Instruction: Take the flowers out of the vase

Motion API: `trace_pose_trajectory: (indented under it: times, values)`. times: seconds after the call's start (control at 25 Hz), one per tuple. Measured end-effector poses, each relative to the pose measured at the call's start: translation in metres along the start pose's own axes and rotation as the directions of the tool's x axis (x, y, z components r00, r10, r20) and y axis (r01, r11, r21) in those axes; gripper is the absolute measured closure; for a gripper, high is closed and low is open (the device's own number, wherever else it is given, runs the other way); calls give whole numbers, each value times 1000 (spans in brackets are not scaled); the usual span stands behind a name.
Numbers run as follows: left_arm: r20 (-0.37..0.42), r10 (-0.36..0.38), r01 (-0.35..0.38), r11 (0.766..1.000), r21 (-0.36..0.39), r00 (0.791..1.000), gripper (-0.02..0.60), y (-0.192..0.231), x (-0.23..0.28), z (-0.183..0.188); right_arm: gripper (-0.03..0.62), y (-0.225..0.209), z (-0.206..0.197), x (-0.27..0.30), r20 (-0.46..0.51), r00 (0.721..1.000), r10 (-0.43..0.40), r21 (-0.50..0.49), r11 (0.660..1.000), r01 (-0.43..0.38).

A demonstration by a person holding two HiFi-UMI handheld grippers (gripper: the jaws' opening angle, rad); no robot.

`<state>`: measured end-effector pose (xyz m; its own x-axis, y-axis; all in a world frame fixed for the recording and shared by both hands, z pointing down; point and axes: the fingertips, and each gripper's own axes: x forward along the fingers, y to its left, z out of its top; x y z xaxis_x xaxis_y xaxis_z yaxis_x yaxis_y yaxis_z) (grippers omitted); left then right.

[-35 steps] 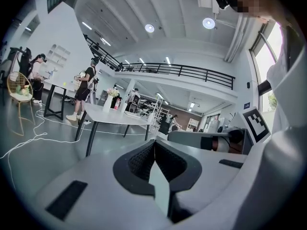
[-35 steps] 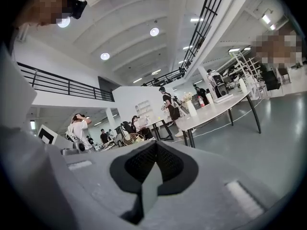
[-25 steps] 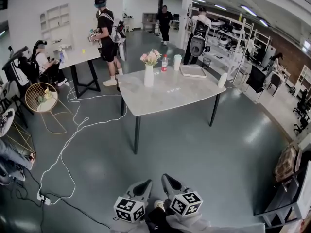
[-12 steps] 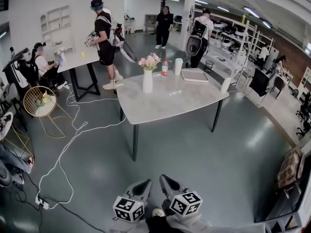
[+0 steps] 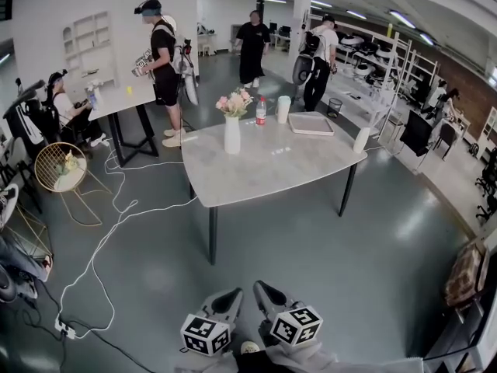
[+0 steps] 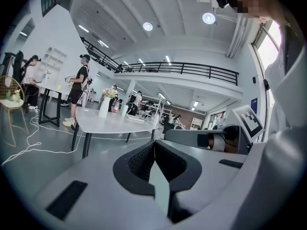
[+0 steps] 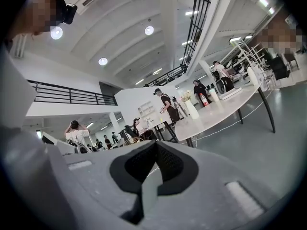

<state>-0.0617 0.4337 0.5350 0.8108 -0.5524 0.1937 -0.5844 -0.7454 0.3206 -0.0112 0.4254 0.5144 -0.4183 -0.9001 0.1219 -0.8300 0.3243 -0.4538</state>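
The table (image 5: pixel 272 169) has drawn nearer, the vase (image 5: pixel 232 135) of flowers (image 5: pixel 234 102) by its far left corner. My left gripper (image 5: pixel 234 294) and right gripper (image 5: pixel 261 287) are closed, empty.

The vase (image 5: pixel 232 134) is standing on the surface (image 5: pixel 272 165) toward its far left corner, the flowers (image 5: pixel 234 102) sitting in it. A bottle (image 5: pixel 261 111) and a cup (image 5: pixel 283 109) are standing behind it to the right, a tray (image 5: pixel 311 123) lying further right.

- From head height we look steeply down and forward to the distant table (image 5: pixel 272 162).
- Our gripper views sit low, facing nearly level; all three share that table and vase (image 5: pixel 232 134).
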Motion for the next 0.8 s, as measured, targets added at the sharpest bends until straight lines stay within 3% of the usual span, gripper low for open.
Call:
trace_pose_trajectory:
  times: [0.36,0.8]
  values:
    - [0,22,-22,1000,-11,1000,579,5,28,1,594,-35,8,11,-14,1000,-19,27,999,20]
    - [-22,23,-23,1000,-4,1000,580,-1,33,-4,594,-38,4,8,-28,1000,-12,54,998,14]
